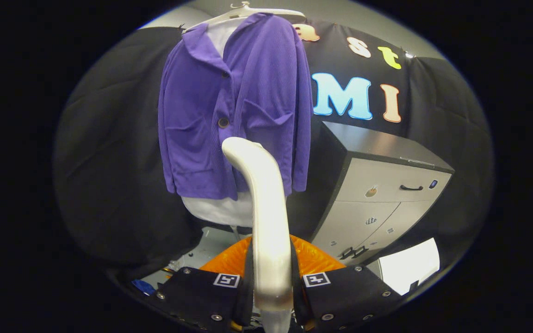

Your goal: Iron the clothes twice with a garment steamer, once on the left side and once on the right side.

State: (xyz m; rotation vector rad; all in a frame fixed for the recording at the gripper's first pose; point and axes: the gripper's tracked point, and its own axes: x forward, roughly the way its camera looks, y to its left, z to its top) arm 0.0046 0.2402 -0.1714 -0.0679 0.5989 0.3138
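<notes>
A purple button-up jacket point(229, 115) hangs on a white hanger point(248, 10) over a white undershirt point(222, 210), straight ahead of the fingers. A white garment steamer point(264, 203) rises upright from between my two black fingers point(201, 291). Its curved head point(243, 150) faces the jacket near the lower middle buttons; I cannot tell whether it touches the cloth. My gripper point(271, 282) is shut on the steamer's handle, both fingers pressing its sides.
A grey cabinet point(387, 194) with a black top, a drawer and doors stands to the right of the jacket. An orange object point(312, 259) lies just beyond the fingers, low down. A white sheet point(410, 266) lies on the floor at lower right.
</notes>
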